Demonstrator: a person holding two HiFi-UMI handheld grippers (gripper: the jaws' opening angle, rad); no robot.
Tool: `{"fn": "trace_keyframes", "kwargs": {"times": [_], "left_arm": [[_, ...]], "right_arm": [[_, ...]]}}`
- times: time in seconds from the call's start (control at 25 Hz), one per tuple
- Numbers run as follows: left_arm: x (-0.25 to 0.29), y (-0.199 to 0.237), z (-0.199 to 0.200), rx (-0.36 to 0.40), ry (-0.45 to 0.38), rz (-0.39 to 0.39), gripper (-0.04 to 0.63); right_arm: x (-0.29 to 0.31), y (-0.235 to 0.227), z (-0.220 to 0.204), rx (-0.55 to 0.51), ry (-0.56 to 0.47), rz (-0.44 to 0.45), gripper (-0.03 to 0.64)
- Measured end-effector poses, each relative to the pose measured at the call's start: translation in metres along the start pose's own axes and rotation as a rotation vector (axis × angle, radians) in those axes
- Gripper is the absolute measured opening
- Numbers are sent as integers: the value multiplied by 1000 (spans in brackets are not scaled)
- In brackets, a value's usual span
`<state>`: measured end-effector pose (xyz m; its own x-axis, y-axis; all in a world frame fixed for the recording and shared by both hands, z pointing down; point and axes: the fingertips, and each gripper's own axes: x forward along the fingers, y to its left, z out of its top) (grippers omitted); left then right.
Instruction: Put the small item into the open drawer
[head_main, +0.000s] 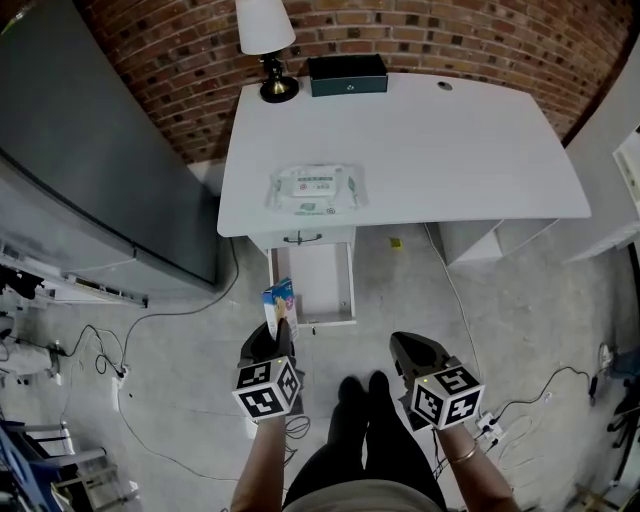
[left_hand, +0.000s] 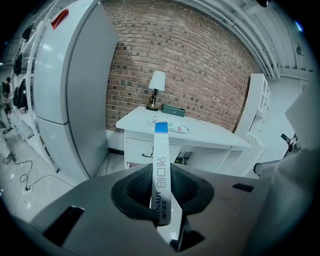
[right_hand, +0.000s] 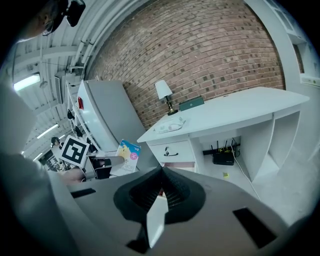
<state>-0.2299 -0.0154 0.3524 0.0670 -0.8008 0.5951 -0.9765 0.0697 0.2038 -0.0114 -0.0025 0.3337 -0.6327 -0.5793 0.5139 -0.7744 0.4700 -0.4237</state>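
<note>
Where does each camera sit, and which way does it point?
Head view: on the person's head, looking steeply down at desk, open drawer, left gripper, right gripper, forearms, legs.
Left gripper view: on the left gripper, facing the desk; jaws clamp the small box.
Right gripper view: on the right gripper, facing the desk; jaws shut, empty.
Shared: desk, lamp, small box.

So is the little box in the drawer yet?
Not yet. Done: the drawer is open. In hand: the left gripper is clamped on the box, holding it near the drawer, not in it. Left: move it over the drawer and let go.
</note>
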Motion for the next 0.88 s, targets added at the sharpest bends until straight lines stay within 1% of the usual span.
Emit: {"fn": "trace_keyframes", "kwargs": {"times": [0.2,0.36,0.52,0.88], "left_arm": [[26,0,-15,-11,14,12,94],[49,-4,-30,-5,24,16,94],[76,-10,-48,2,31,14,94],[141,-22,-92,20,58,-5,94]], "right_arm": [[22,-15,-8,5,19,11,6],[39,-29,-19,10,31,22,6],[57,-47,-37,14,46,32,6],[99,-85,-81,63,73,55,6]]}}
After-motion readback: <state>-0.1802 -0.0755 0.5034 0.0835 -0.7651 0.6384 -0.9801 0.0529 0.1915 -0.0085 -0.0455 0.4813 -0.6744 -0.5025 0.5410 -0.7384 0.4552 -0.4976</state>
